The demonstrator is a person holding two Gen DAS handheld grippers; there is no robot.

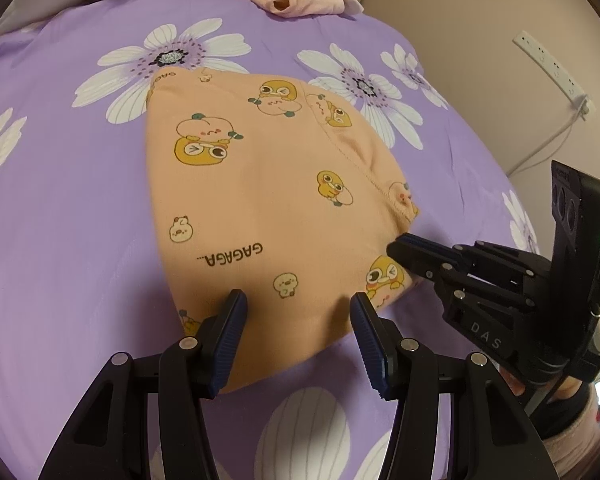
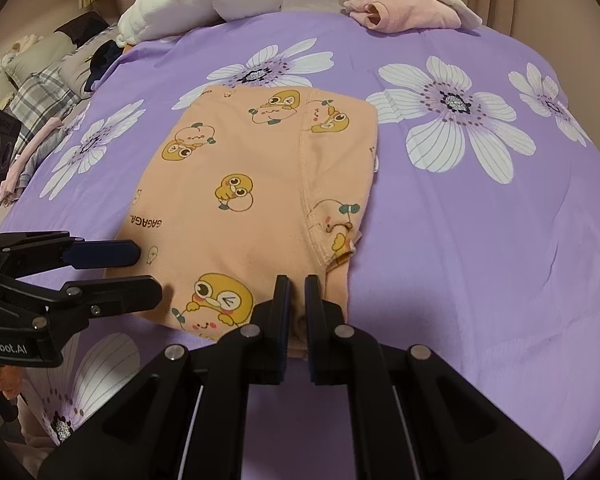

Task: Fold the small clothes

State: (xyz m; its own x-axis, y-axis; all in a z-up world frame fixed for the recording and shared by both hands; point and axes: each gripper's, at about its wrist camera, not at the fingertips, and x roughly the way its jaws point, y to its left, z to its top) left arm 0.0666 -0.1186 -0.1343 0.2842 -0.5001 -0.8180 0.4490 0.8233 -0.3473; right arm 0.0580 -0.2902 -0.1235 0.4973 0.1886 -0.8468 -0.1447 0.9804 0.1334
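Observation:
A small peach garment (image 1: 268, 208) with yellow duck prints lies folded on the purple flowered bedsheet (image 1: 60, 208); it also shows in the right wrist view (image 2: 260, 184). My left gripper (image 1: 298, 312) is open, its fingers resting over the garment's near edge. It appears from the side in the right wrist view (image 2: 140, 272). My right gripper (image 2: 297, 292) is nearly closed, pinching the garment's near right corner. It shows in the left wrist view (image 1: 404, 246) at the garment's right corner.
A folded pink cloth (image 2: 404, 12) and a white plush towel (image 2: 196, 4) lie at the far edge of the bed. Pillows and clothes (image 2: 40, 76) are piled at the left. A power strip (image 1: 552, 64) hangs on the wall to the right.

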